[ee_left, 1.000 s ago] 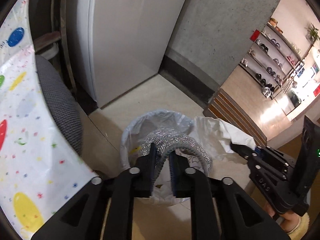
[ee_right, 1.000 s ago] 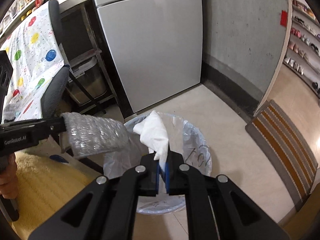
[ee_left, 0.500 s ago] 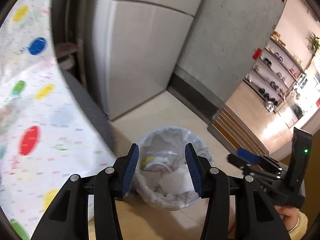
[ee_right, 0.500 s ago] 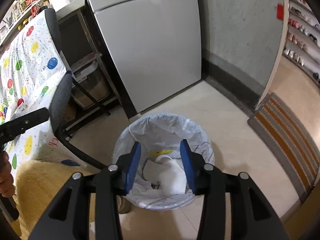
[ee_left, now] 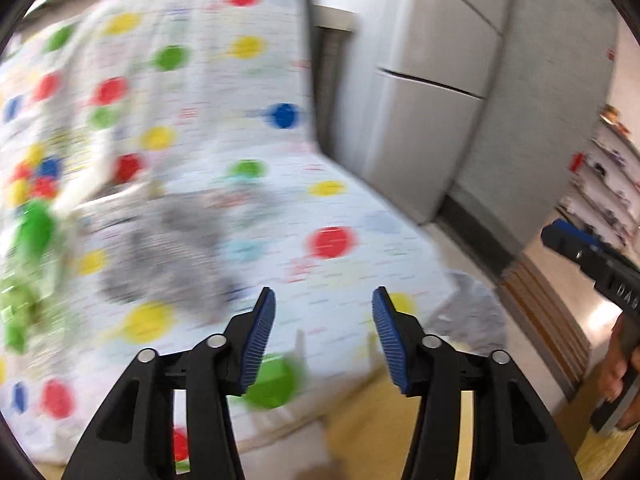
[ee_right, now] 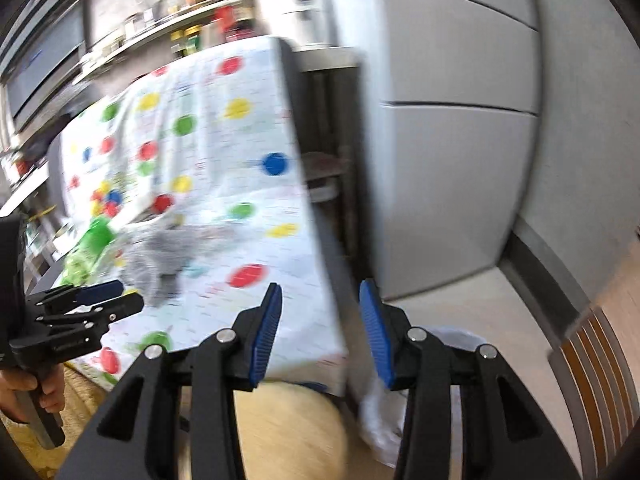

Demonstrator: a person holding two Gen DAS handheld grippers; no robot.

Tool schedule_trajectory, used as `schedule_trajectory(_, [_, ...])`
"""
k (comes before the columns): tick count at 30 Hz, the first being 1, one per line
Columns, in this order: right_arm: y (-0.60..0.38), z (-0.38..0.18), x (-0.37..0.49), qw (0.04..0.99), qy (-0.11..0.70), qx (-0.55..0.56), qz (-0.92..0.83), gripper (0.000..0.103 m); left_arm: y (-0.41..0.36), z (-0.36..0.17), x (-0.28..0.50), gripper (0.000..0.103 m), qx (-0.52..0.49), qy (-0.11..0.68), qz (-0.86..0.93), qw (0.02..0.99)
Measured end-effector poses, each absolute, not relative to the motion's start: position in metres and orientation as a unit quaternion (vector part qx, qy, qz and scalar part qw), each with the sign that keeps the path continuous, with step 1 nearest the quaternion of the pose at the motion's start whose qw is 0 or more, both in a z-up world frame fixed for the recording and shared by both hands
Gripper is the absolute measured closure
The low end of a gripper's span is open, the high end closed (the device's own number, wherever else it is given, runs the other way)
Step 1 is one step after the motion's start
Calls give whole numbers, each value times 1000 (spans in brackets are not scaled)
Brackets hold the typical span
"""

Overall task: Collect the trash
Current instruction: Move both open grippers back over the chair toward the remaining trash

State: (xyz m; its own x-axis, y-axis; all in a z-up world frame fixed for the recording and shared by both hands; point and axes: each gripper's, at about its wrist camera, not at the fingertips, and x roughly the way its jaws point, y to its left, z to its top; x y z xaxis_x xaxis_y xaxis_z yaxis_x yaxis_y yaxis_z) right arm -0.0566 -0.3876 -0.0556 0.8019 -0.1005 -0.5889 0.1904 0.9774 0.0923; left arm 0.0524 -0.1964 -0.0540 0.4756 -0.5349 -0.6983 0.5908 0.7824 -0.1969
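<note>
Both views are motion-blurred. My left gripper (ee_left: 323, 324) is open and empty, facing the table with the spotted cloth (ee_left: 224, 128). A grey crumpled piece of trash (ee_left: 168, 252) and green packaging (ee_left: 28, 268) lie on the cloth ahead and to its left. My right gripper (ee_right: 319, 320) is open and empty near the table's right edge. The grey trash (ee_right: 160, 256) and the green packaging (ee_right: 90, 248) also show in the right wrist view. The bin with a white liner (ee_left: 472, 312) sits on the floor to the right, low in the right wrist view (ee_right: 404, 412).
A grey fridge (ee_right: 448, 128) stands right of the table. Shelves with jars (ee_right: 180, 20) run behind the table. A striped mat (ee_right: 600, 368) lies on the floor at right. The left gripper (ee_right: 100, 296) shows in the right wrist view, and the right gripper (ee_left: 580, 256) in the left.
Both grippers opened and dropped the silver trash and the white tissue into the bin. Both have since swung up and left from the bin toward the table.
</note>
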Motion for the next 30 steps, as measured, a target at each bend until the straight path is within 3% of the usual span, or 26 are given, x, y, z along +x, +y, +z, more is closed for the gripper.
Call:
schedule_trajectory(6, [-343,-60,7,940,337,47,-27,62,-105,-57,77,44,29,401,-223,888])
schedule_trajectory(9, [-334,-71,42,932,358,48,-14,52,-75,-61,95,44,15,406,-191,893])
schedule_trajectory(12, [-331,-88,77,924,379,38,-5,52,-62,-66,111,44,7,411,-172,895])
schedule_trajectory(30, [-362,-147,197,891,448,72,35,55,-105,-89,184,44,36,435,-150,887])
